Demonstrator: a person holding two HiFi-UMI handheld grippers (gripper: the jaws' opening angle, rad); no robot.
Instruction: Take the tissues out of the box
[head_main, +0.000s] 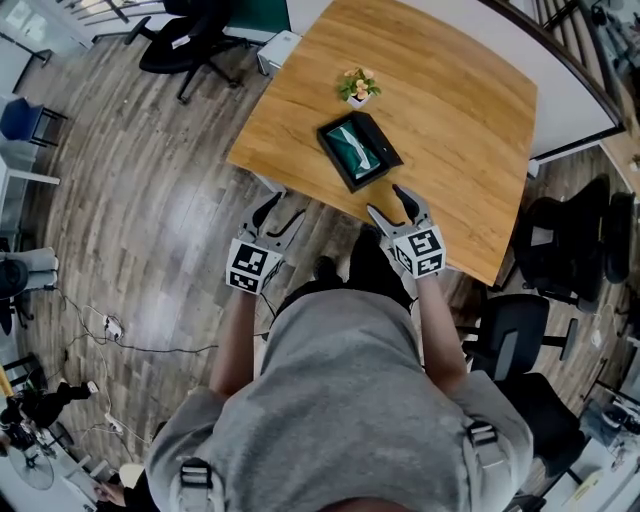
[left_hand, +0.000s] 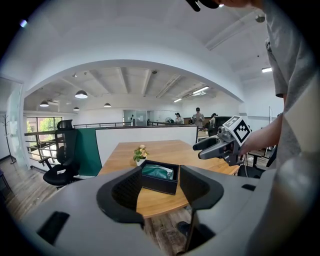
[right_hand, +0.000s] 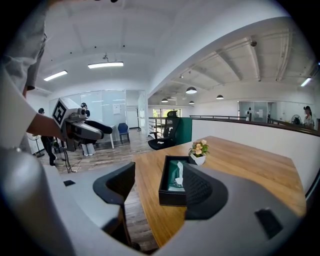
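A black tissue box (head_main: 358, 150) lies on the wooden table (head_main: 450, 120), near its front edge. Inside it is a green pack with a white tissue (right_hand: 179, 173) sticking up. Both grippers hover short of the table edge, over the floor, pointing at the box. My left gripper (head_main: 282, 213) is open and empty; in its own view the box (left_hand: 159, 177) shows beyond the gap between the jaws. My right gripper (head_main: 388, 203) is open and empty too, with the box (right_hand: 172, 189) ahead of it. Neither gripper touches the box.
A small white pot of flowers (head_main: 357, 88) stands just behind the box. Black office chairs stand at the far left (head_main: 185, 45) and at the right (head_main: 560, 250). A white partition (head_main: 575, 90) runs along the table's far side. Cables (head_main: 110, 325) lie on the wood floor.
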